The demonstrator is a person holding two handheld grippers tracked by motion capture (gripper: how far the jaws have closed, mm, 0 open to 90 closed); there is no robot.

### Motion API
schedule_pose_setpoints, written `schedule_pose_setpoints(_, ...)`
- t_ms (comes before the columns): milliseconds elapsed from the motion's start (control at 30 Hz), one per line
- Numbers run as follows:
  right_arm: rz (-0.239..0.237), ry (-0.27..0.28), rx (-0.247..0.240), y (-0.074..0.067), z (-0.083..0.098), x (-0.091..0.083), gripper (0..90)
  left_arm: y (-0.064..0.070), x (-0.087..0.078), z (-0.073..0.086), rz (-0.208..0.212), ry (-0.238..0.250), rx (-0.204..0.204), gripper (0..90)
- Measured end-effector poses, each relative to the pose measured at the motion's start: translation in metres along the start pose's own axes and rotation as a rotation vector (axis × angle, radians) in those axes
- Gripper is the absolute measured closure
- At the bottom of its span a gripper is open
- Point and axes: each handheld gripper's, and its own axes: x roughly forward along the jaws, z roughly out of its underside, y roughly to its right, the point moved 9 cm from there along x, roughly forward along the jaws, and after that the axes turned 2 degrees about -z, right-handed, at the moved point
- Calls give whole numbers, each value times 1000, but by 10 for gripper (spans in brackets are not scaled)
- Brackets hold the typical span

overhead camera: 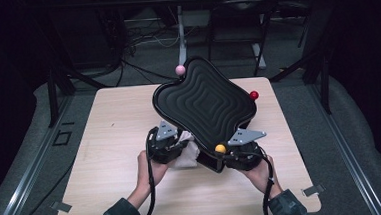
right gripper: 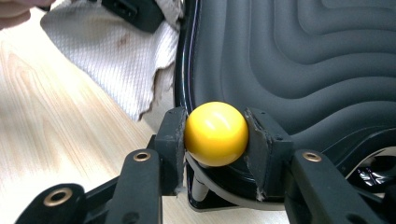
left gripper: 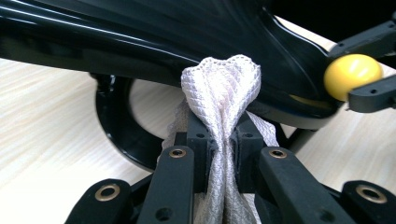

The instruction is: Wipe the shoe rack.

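Probably a lab: dark rig frames (overhead camera: 52, 91), floor cables (overhead camera: 144, 40).

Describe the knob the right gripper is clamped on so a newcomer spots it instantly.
Find the black ridged tray tilted up on the wooden table. At its near corner sits the yellow ball, between the right gripper jaws; the other corner balls are pink and red.

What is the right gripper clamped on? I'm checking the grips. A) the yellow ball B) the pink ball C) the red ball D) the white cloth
A: in the right gripper view, the right gripper closes on the yellow ball from both sides.
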Motion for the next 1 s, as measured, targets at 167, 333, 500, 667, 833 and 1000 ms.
schedule_pose_setpoints(167,0,0,0,0,0,0,599,-11,-5,-2,-21,3,-6,807)
schedule_pose_setpoints(333,0,0,0,0,0,0,599,-31,-16,-8,-57,12,-16,804)
schedule_pose_setpoints(500,-1,-1,0,0,0,0,599,-41,-22,-10,-77,3,-14,802)
schedule_pose_setpoints(667,1,-1,1,0,0,0,600,-55,-31,-15,-108,14,-24,802)
schedule_pose_setpoints(833,1,-1,-2,0,0,0,599,-67,-38,-21,-137,23,-19,802)
schedule_pose_setpoints(1000,2,-1,-3,0,0,0,599,-77,-44,-28,-166,23,-12,801)
